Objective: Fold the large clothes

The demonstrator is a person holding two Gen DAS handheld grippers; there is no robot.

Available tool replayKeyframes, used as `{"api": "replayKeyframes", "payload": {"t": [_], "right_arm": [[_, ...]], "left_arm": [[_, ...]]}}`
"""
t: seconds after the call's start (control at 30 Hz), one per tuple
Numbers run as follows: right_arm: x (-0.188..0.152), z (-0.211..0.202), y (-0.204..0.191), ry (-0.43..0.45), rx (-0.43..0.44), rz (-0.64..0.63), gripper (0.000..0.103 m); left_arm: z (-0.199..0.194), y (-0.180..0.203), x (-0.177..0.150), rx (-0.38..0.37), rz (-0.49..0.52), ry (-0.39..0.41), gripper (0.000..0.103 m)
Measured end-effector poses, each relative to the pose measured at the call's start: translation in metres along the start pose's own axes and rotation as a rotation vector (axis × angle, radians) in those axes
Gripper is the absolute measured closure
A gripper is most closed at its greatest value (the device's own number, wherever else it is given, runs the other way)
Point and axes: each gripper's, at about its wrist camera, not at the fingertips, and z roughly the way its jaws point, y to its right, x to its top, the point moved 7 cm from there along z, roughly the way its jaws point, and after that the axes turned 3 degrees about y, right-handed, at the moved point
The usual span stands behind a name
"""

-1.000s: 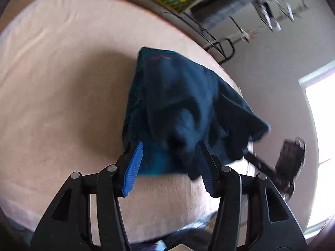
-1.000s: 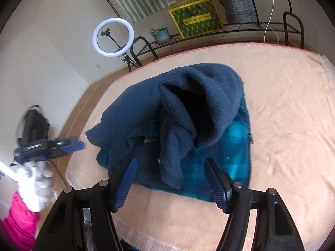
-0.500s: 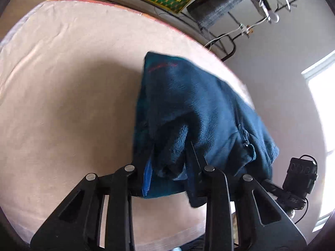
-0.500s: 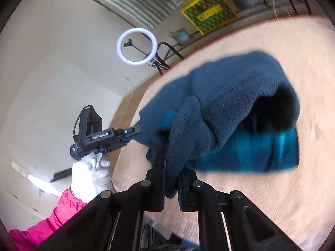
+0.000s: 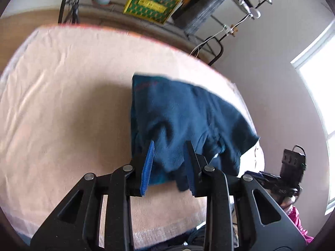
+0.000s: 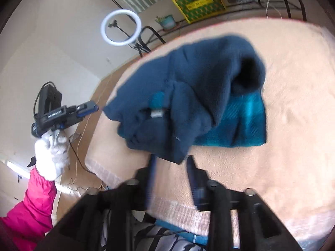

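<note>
Left wrist view: the left gripper (image 5: 169, 163) stands part-open over a fold of the blue fleece (image 5: 184, 121), which lies on the bed (image 5: 62, 104) near its right edge. Right gripper (image 6: 170, 175), jaws opening, hangs released just near of the fleece's hem.

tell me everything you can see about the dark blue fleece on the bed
The fleece is a thick, fuzzy navy garment with a brighter teal checked lining showing at its lower edge. It lies bunched in loose folds on the peach blanket, near the bed's corner, with a dark sleeve or hood opening on one side and a small pale tag in the middle. The right hand-held gripper, its jaws opening, sits at its near edge; the left hand-held gripper frames a hanging fold.
</note>
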Motion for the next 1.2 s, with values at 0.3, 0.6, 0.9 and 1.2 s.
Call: {"api": "replayKeyframes", "payload": {"t": [0.3,0.6,0.9,1.2], "right_arm": [[0.020,-0.004,-0.001,0.010,-0.150,-0.084,0.021],[0.004,0.033,0.028,-0.046,-0.002,0.078,0.097],[-0.046,0.048,0.053,-0.118,-0.086,0.065,0.098],[-0.038,0.048,0.042,-0.125,-0.121,-0.014,0.098]], "left_arm": [[0.041,-0.029,-0.007,0.026,-0.102,-0.106,0.058],[0.041,-0.029,-0.021,-0.113,-0.169,-0.090,0.094],[0.069,-0.057,-0.078,-0.039,-0.169,-0.140,0.095],[0.045,-0.031,-0.070,0.062,0.006,-0.146,0.093]]}}
